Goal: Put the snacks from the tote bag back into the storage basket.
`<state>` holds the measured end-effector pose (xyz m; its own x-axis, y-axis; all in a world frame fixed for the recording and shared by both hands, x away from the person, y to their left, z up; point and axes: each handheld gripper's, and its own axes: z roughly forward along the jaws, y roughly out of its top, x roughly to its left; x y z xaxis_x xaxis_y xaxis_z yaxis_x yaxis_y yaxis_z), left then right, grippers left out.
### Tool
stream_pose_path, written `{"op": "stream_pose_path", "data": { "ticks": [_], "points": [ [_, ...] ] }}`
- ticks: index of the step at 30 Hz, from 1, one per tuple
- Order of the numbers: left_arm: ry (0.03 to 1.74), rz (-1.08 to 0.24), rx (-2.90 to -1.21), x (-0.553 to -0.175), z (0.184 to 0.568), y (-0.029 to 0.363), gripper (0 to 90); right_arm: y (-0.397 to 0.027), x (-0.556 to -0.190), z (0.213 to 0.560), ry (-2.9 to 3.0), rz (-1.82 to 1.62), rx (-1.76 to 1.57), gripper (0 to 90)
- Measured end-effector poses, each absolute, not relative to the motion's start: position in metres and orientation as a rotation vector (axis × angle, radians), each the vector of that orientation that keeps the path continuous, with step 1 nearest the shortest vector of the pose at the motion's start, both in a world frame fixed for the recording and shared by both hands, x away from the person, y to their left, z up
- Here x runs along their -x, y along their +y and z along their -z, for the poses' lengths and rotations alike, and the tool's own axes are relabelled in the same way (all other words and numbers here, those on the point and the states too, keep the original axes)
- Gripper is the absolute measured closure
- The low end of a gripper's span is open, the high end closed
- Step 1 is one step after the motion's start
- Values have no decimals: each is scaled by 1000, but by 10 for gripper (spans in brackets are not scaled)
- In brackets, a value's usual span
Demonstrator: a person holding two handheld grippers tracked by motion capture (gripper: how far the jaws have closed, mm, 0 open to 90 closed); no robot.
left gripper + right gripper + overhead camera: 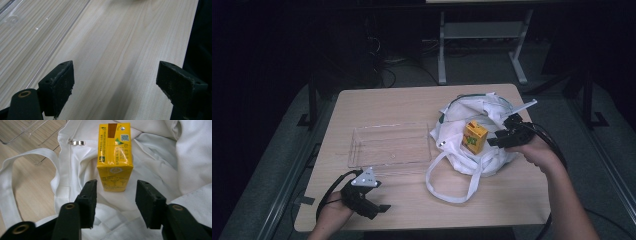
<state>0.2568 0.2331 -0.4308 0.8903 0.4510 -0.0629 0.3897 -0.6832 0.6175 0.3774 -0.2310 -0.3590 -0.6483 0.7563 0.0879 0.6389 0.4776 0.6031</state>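
A yellow drink carton [474, 136] lies on a crumpled white cloth bag [454, 147] at the table's right. My right gripper [495, 141] reaches in from the right, just beside the carton. In the right gripper view the carton [115, 152] lies on the bag [160, 157], and its near end sits between the tips of my right gripper [116, 185]; the jaws stand apart and the pads do not press on it. My left gripper [379, 209] rests near the table's front left edge. In its own view the left gripper [115, 82] is wide open over bare wood.
A clear plastic tray [357, 150] lies mid-table, left of the bag, and its edge [15, 20] shows in the left gripper view. The bag's white handles [447, 192] loop towards the front edge. The wooden table [377, 105] has dark floor and a metal stand behind it.
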Motion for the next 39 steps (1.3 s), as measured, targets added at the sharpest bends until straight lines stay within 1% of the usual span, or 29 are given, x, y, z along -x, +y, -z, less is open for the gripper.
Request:
{"op": "stream_pose_path", "data": {
  "ticks": [8, 21, 27, 39],
  "points": [
    [599, -117, -2398, -256, 431, 233, 145, -215, -396, 349, 2589, -828, -1199, 413],
    [593, -113, -2400, -256, 430, 234, 145, -188, -424, 336, 2680, -714, -1143, 343],
    [597, -107, -2397, -256, 431, 234, 146, -177, -434, 340, 2710, -673, -1124, 336],
    [584, -105, -2406, -255, 430, 234, 146, -164, -449, 359, 2743, -593, -1130, 333]
  ]
}}
